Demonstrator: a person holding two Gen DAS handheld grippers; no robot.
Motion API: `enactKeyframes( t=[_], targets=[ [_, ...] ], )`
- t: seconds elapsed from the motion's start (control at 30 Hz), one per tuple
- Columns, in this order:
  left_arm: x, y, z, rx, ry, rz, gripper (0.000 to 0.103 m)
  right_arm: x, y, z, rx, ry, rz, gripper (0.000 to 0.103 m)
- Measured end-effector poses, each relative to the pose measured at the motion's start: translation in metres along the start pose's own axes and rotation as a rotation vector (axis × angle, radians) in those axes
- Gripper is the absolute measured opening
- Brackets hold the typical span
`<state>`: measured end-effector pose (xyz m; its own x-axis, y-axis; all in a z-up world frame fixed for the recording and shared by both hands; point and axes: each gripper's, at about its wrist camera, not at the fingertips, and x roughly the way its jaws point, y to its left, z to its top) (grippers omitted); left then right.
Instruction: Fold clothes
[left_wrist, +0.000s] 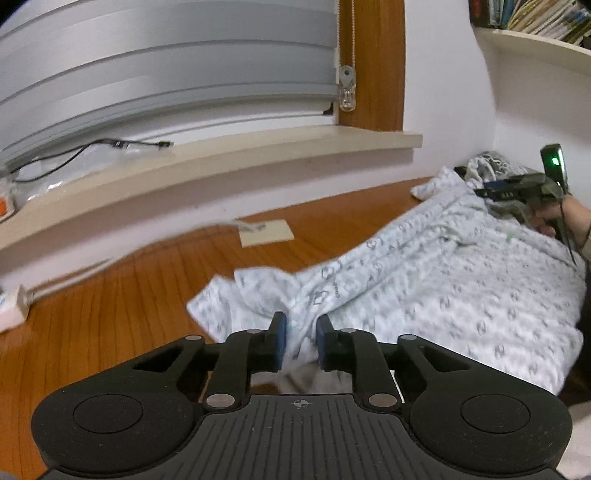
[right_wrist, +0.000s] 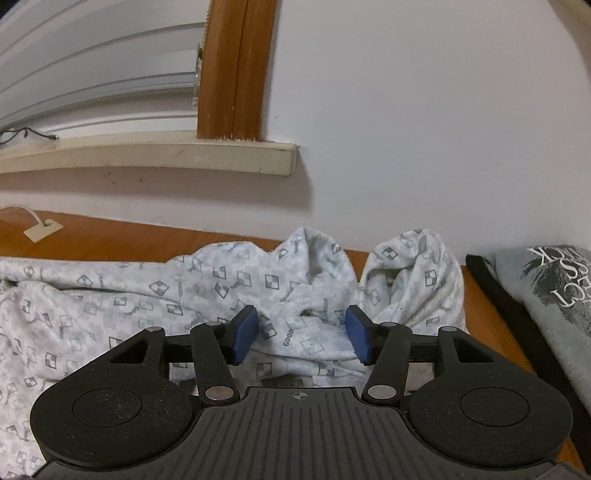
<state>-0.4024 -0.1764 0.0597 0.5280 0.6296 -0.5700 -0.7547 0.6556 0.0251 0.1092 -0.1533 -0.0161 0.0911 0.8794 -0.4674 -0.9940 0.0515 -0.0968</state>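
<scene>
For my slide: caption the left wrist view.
Left claw around a bunched fold of patterned garment on wooden floor.

Left tongs (left_wrist: 301, 341) narrowly parted; right tongs (right_wrist: 302, 338) parted wide.

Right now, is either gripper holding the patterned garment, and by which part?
The left gripper has a bunched fold of the white patterned garment between its pads, at the garment's near end. The right gripper stands open over it, holding nothing.

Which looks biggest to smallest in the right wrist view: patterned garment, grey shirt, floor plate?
1. Patterned garment, spread widest.
2. Grey shirt, partly cut off at the edge, so its full size is unsure.
3. Floor plate, smallest, but farthest away.
</scene>
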Motion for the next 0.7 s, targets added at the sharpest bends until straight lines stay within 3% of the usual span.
enactKeyframes(
  t=[0.3,0.53,0.7],
  targets=[
    [-0.012,0.014,0.021,-0.036,-0.080,0.037,0.042,0.001,0.000,-0.002,-0.003,-0.004,-0.006,0.054],
    [0.030,0.004,0.017,0.021,0.004,0.035,0.043,0.001,0.003,-0.003,-0.004,-0.005,-0.011,0.055],
    [0.029,0.002,0.000,0.016,0.031,0.055,0.050,0.000,0.003,-0.003,-0.003,-0.007,-0.013,0.055]
  ],
)
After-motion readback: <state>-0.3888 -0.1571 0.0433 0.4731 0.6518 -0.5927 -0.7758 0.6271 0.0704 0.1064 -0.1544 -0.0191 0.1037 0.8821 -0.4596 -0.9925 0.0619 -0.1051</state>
